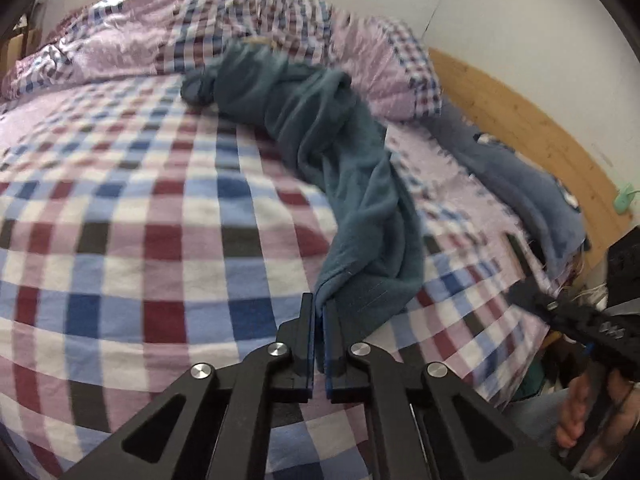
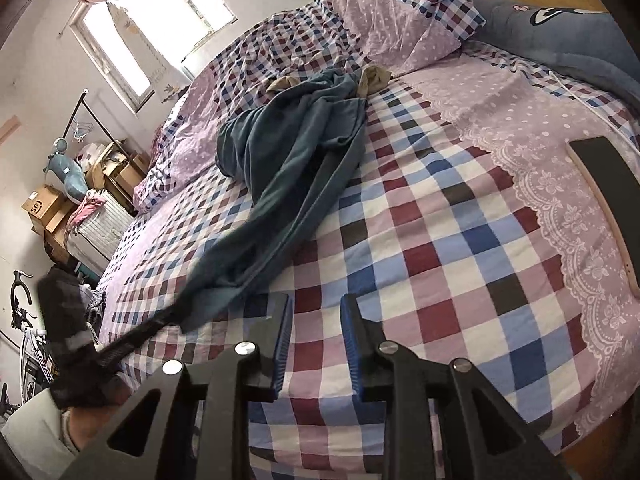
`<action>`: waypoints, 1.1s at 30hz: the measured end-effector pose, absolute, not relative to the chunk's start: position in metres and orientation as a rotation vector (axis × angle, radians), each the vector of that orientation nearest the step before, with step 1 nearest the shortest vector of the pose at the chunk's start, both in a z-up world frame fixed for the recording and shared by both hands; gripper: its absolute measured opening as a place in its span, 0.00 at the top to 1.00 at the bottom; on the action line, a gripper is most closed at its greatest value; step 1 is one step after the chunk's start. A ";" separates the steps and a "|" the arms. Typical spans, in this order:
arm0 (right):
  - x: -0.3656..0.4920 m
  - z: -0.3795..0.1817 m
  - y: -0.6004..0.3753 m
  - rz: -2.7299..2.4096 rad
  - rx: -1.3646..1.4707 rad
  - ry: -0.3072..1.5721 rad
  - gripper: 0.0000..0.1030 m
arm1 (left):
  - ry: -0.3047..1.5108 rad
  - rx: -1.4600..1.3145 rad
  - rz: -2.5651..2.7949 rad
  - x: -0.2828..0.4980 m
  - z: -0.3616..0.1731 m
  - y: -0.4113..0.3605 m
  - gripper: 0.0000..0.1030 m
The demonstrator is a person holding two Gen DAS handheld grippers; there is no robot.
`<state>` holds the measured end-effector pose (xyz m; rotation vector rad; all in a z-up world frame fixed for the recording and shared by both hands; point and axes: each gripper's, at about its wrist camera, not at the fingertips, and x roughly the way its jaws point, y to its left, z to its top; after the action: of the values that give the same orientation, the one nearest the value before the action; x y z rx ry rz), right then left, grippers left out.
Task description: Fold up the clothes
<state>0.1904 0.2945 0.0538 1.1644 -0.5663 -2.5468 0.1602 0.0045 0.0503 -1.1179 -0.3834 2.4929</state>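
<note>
A teal garment (image 1: 328, 152) lies crumpled in a long strip across the checked bedsheet (image 1: 132, 216). My left gripper (image 1: 320, 304) is shut on its near hem, lifting it slightly off the bed. In the right wrist view the same garment (image 2: 288, 152) stretches from the pillows toward the lower left, where the left gripper (image 2: 176, 316) pinches its end. My right gripper (image 2: 316, 304) hovers open over bare sheet, just right of that end, with nothing between its fingers. The right gripper (image 1: 532, 300) also shows blurred at the left view's right edge, held by a hand (image 1: 580, 412).
A checked duvet (image 1: 192, 28) and a pillow (image 2: 408, 20) are heaped at the head of the bed. A blue blanket (image 2: 560, 40) lies along the wooden headboard (image 1: 532, 128). A dark flat object (image 2: 612, 192) rests at the right bed edge. Boxes and a basket (image 2: 100, 220) stand under the window.
</note>
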 end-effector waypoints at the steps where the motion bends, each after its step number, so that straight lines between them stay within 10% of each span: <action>1: 0.190 0.054 0.294 -2.546 1.163 -0.566 0.74 | -0.420 -1.087 2.500 0.163 0.056 -0.004 0.99; 19: 0.165 0.057 0.270 -2.561 1.125 -0.516 0.74 | -1.145 -0.607 2.662 0.210 0.108 -0.225 1.00; 26: 0.152 0.049 0.251 -2.533 1.149 -0.518 0.70 | -0.912 -0.936 2.580 0.188 0.080 -0.184 0.99; 30: 0.151 0.049 0.237 -2.509 1.139 -0.468 0.70 | -0.880 -1.009 2.539 0.177 0.069 -0.169 0.39; 33: 0.153 0.050 0.231 -2.497 1.124 -0.442 0.68 | -0.913 -1.047 2.517 0.168 0.059 -0.166 0.30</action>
<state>0.1528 0.2310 0.0501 1.1238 -0.4420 -2.4968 0.1679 -0.1663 0.0594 -1.0475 -0.9135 2.5167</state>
